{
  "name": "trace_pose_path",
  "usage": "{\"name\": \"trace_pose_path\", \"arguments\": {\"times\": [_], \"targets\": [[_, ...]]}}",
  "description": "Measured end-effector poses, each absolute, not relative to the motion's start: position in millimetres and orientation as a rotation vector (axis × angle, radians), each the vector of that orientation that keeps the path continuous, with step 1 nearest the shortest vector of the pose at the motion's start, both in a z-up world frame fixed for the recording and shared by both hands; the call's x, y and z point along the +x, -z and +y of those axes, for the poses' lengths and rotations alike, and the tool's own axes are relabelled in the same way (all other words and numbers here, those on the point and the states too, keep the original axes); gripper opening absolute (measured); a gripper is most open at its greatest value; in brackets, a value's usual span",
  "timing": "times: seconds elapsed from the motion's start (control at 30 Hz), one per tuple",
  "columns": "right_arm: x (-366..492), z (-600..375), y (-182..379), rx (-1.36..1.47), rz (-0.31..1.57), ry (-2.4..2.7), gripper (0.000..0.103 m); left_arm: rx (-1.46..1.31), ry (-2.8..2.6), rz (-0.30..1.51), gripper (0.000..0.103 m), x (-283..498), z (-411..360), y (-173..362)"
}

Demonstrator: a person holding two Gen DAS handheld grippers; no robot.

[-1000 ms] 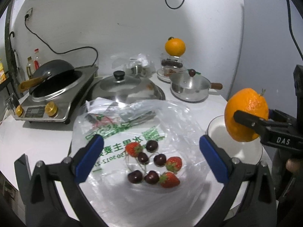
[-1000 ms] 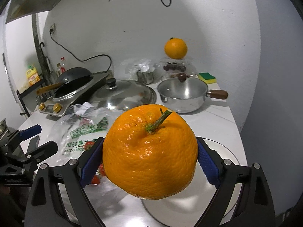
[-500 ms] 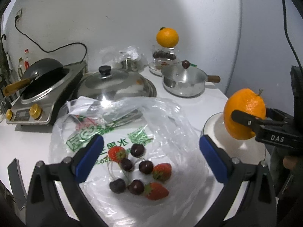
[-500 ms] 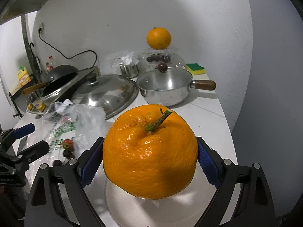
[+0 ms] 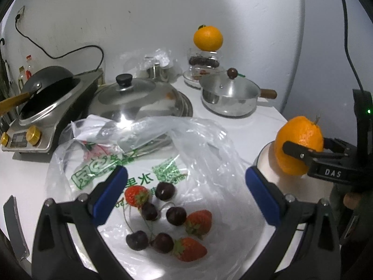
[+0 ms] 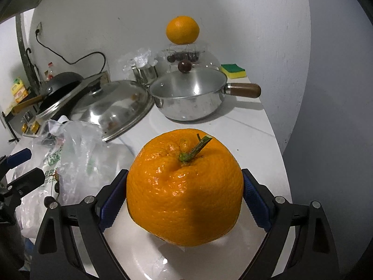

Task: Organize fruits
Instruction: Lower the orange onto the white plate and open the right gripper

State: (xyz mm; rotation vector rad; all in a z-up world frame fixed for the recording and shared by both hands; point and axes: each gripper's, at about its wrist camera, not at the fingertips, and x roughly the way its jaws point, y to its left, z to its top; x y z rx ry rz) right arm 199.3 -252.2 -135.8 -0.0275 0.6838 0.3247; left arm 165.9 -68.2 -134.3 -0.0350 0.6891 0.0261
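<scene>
Right gripper: jaws clamped on one big orange, blue pads pressed on both flanks, stem pointing up toward 1 o'clock. Orange sits low over one white plate; can't tell if it touches the plate.

Left gripper: jaws apart, nothing between the pads, hovering over a clear plastic bag with green print, spread flat on the white counter.

On the bag, between the left fingers:
- 3 strawberries, at 11, 3 and 5 o'clock of the cluster
- 5 cherries, dark, stems tangled together

Plate and clamped orange are at 3 o'clock of the bag in the left wrist view.

Further back:
- 1 big steel lid with black knob, at 12 o'clock of the bag, bag edge overlapping it
- 1 lidded steel pot with wooden handle, at 1 o'clock
- 1 black wok on 1 stove, at 10 o'clock
- 1 yellow-green sponge by the wall
- 1 second orange perched on a clear box of dark fruit, against the wall
</scene>
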Motion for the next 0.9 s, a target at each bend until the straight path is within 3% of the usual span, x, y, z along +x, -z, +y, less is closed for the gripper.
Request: {"name": "trace_pose_path", "arguments": {"times": [0.9], "targets": [[204,-249,137,-0.083,0.701,-0.278,0.096,-0.039,-0.015,0.683,0.102,162,-68,132]]}}
